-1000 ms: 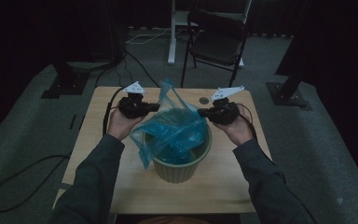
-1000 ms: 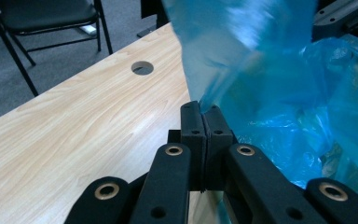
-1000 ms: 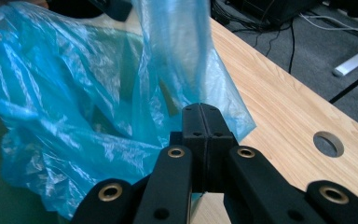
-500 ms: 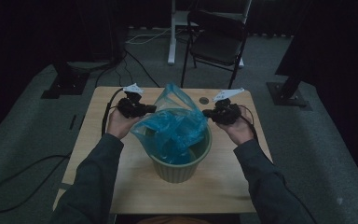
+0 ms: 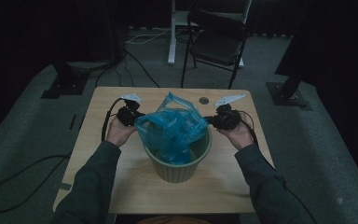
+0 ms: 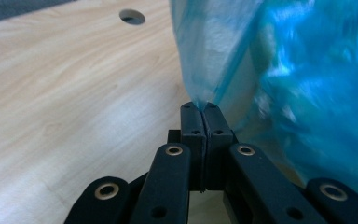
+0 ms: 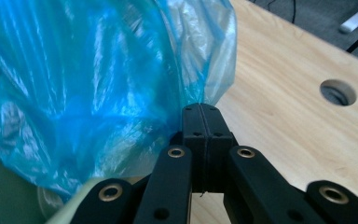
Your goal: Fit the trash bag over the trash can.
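Against the earlier frames, both grippers sit lower and closer to the green bin [image 5: 177,161], and the blue plastic bag [image 5: 175,128] hangs lower with them; its loose peak, which stood high above the bin a second ago, is now a small point at the bin's far side, and more of the film lies down inside the bin.

The left gripper [image 5: 129,113] is at the bin's left, just beside the rim, its jaws pressed together on a pinch of the bag's edge; in the left gripper view the film rises straight out of the closed left gripper [image 6: 204,108]; the right gripper [image 5: 223,119] is at the bin's right, likewise clamped on the opposite edge, and in the right gripper view the bag [image 7: 98,84] billows out of the closed tips [image 7: 204,108]; part of the bin's pale green rim [image 7: 70,212] shows at that view's lower left. Both forearms, in dark grey sleeves, run up either side of the bin, hands cupped under the grippers with the cables trailing from them; the bag is stretched between the two grips over the bin's mouth.

The bin stands near the middle of a light wooden table [image 5: 98,154], which has a round hole [image 5: 203,100] beyond the bin; behind the bin, off the table, a black folding chair [image 5: 219,42] stands on grey carpet, and the room around is dark.
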`<state>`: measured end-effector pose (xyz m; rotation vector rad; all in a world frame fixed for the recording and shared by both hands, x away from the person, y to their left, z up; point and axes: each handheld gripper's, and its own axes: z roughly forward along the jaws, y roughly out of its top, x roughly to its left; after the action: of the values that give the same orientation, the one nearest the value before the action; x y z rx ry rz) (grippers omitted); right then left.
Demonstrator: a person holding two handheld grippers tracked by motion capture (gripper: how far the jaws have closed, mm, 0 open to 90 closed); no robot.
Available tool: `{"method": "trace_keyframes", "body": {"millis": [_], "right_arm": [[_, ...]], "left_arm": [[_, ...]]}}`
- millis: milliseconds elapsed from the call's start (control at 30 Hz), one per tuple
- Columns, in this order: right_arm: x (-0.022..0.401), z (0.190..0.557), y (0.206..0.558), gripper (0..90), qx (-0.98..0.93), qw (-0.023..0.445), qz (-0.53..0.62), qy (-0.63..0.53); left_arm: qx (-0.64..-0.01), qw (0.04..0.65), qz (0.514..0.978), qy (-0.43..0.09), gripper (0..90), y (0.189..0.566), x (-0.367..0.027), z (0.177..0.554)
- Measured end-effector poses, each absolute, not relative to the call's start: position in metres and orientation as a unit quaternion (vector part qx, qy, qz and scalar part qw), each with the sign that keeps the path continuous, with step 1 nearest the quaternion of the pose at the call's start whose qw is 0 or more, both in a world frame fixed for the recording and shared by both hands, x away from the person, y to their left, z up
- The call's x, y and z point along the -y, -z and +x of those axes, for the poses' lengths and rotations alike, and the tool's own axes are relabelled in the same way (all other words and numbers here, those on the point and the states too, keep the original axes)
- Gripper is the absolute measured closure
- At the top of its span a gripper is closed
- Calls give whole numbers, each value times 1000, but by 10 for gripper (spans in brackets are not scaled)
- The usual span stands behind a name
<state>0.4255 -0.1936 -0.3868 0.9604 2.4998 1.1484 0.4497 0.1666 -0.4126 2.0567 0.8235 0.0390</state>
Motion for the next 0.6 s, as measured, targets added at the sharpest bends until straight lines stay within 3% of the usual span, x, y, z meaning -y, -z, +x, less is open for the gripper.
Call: {"method": "trace_keyframes", "body": {"millis": [333, 600], "right_arm": [[203, 423, 398, 900, -845, 85, 334, -408], [211, 422, 387, 836, -834, 98, 340, -424]], "left_arm": [[-336, 459, 823, -6, 888, 419, -171, 441], [-350, 473, 808, -29, 763, 409, -183, 435]]}}
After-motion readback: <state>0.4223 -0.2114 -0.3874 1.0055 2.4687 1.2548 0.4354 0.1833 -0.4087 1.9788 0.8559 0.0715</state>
